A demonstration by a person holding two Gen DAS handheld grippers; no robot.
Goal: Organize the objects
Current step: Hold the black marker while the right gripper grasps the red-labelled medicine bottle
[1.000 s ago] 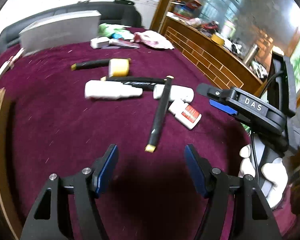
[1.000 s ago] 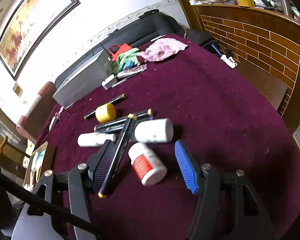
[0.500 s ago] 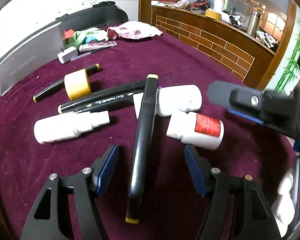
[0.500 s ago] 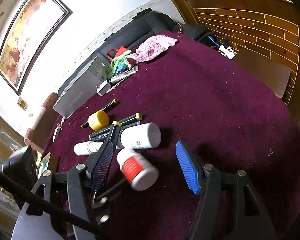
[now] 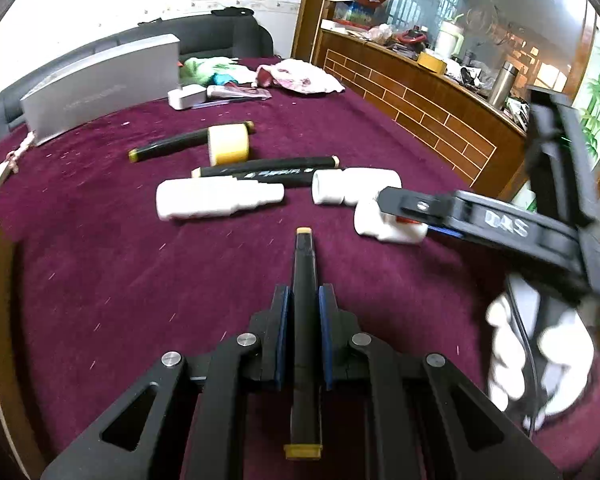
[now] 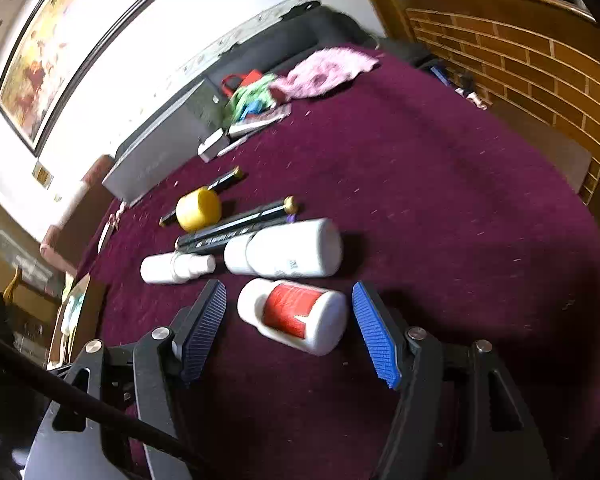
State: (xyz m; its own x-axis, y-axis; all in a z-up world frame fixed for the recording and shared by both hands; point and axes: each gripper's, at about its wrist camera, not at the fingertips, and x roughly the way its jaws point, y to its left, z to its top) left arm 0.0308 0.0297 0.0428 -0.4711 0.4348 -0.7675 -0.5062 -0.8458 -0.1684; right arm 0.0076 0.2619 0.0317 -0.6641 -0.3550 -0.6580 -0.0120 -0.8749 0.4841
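We hold the left gripper [image 5: 303,334] clamped on a black marker [image 5: 305,320]; its jaws have just been closing, and the blue pads now press the barrel from both sides. The marker's long axis runs along the gripper's fingers, straight away from the camera: one yellow-capped end lies near, below the pads, and the other yellow tip points far, toward the row of objects on the maroon tablecloth [image 5: 100,272].

We hold the right gripper [image 6: 290,330] with its jaws wide apart. A white bottle with a red label [image 6: 294,316] lies on its side between the pads, which do not touch it. Its long axis runs roughly left to right, across the gripper's opening, with the narrower cap end at the left.

Farther out, the remaining objects lie in rows, all with long axes roughly left to right (seen from the right wrist):
- a large white bottle [image 6: 286,254], just beyond the red-label bottle;
- a slim white bottle [image 6: 176,268], to its left, with the nozzle pointing right;
- two black markers [image 6: 236,228] side by side, just behind the white bottles;
- a yellow tape roll [image 6: 199,208], standing on edge in front of another black marker [image 6: 224,178].

A grey box [image 5: 100,84] and a pink cloth [image 6: 324,70] lie at the far edge. The person's white-gloved hand [image 5: 540,356] grips the right gripper's handle.
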